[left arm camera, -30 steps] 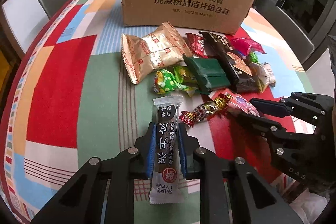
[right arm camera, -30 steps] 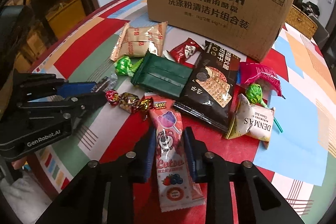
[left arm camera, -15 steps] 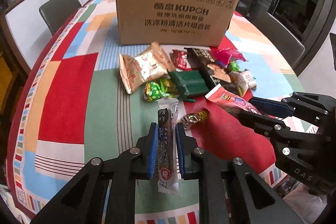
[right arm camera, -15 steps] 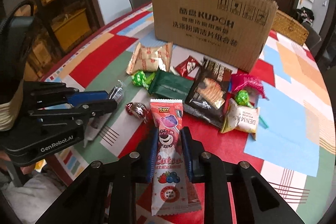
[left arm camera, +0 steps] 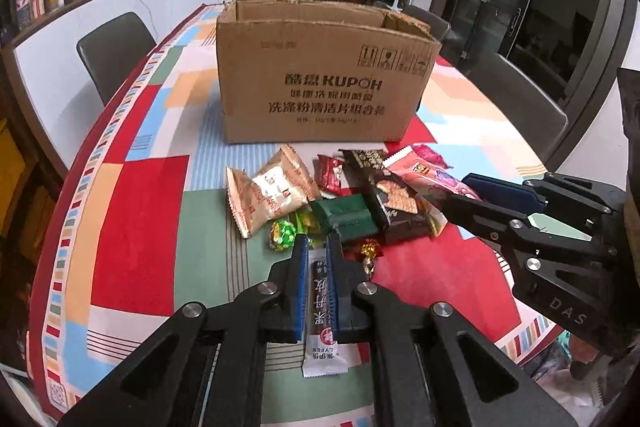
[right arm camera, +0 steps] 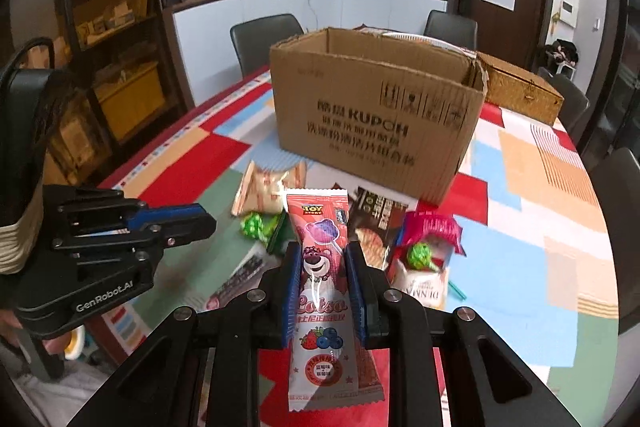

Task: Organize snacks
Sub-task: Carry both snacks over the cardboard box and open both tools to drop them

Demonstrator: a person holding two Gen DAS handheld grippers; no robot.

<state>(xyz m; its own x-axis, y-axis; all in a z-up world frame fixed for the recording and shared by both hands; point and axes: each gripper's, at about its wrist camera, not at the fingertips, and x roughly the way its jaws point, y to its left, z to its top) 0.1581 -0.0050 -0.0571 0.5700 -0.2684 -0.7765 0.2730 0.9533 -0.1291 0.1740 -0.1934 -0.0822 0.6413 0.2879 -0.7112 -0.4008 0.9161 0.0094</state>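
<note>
My left gripper (left arm camera: 318, 247) is shut on a narrow dark snack bar (left arm camera: 322, 311) and holds it above the table. My right gripper (right arm camera: 322, 251) is shut on a pink Lotso candy packet (right arm camera: 324, 291), also lifted. The left gripper shows in the right wrist view (right arm camera: 200, 223), and the right gripper shows in the left wrist view (left arm camera: 452, 195). An open cardboard box (left arm camera: 324, 83) stands behind the snack pile; it also shows in the right wrist view (right arm camera: 376, 111). A beige packet (left arm camera: 268, 195), a green packet (left arm camera: 348, 217) and a dark biscuit packet (left arm camera: 394, 199) lie on the table.
The table has a colourful patchwork cloth (left arm camera: 136, 211). Grey chairs (left arm camera: 116, 51) stand around it. A wicker box (right arm camera: 520, 91) sits behind the cardboard box on the right. A white Denmas packet (right arm camera: 420, 287) and green wrapped candies (right arm camera: 256, 225) lie near the pile.
Both grippers have risen and drawn back from the pile with their snacks. The box's open top now shows in both views.
</note>
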